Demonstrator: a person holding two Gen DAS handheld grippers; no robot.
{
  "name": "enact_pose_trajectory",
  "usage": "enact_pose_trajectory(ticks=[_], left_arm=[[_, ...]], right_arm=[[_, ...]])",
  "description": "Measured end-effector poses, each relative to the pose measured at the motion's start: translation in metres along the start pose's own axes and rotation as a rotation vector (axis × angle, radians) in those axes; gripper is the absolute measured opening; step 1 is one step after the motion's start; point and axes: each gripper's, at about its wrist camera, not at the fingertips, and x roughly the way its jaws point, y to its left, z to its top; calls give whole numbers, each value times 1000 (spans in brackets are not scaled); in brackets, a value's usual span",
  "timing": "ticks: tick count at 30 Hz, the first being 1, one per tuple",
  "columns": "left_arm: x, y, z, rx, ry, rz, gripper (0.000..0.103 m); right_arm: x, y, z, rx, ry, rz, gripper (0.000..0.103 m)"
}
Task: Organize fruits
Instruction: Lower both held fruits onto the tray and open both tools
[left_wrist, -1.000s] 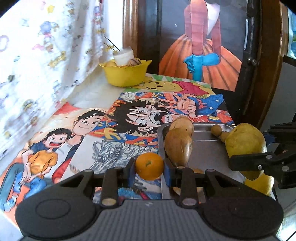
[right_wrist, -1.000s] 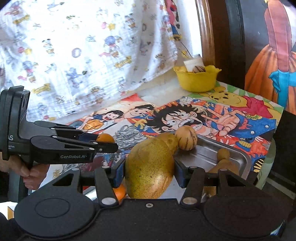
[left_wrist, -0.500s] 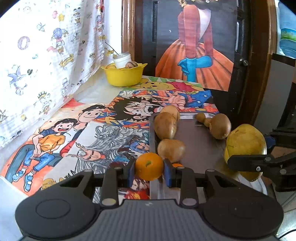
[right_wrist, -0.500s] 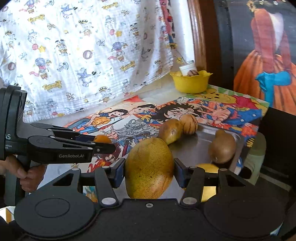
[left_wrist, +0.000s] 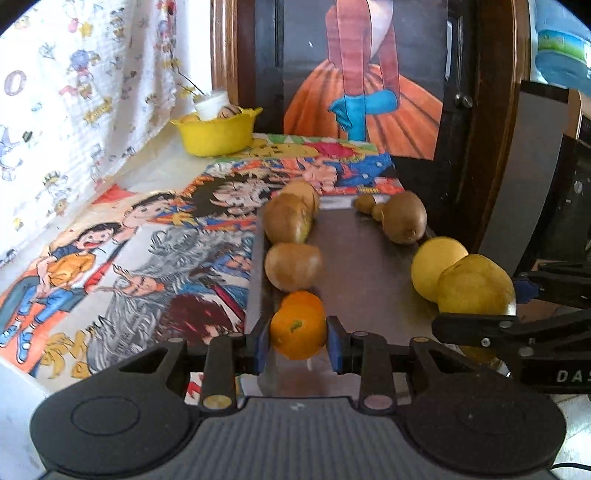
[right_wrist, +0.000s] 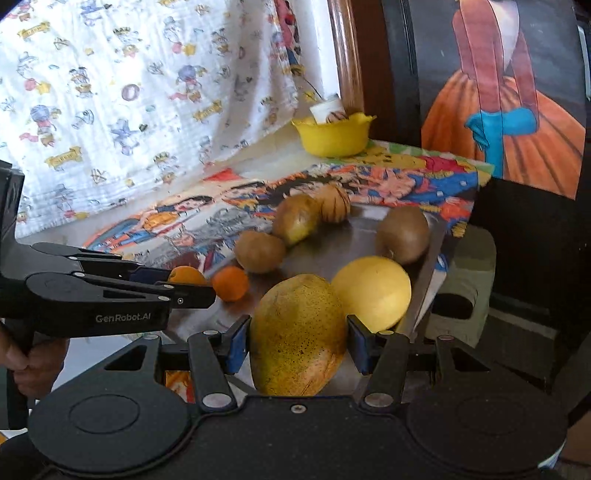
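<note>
Gripping a speckled oval mango (right_wrist: 299, 336); smooth round orange (left_wrist: 298, 325) pinched.

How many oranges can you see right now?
2. One orange is clamped in the left gripper; the other orange lies just beyond it, near the tray's left edge. More could be hidden behind the grippers.

An orange mandarin (left_wrist: 298, 325), a speckled yellow-green mango (right_wrist: 298, 336), a yellow bowl (left_wrist: 218, 132) and a cartoon-printed cloth (left_wrist: 122, 258) are seen.
</note>
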Motion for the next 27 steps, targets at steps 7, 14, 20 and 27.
enact_pose_trajectory(ticks=[7,14,20,27], left_arm=[[4,-5,-2,5,22,-2,35],[8,-3,-4,-4,42,4,35],[8,-1,-5,-14,46,8,35],[3,0,-6,-26,32,4,48]], right_arm=[[5,-3,-6,15,15,9,56],[8,-5,-9,38,16,-3,56],[3,-5,-9,34,-6,-18,57],[-1,-3,-16,48,-5,-21,58]])
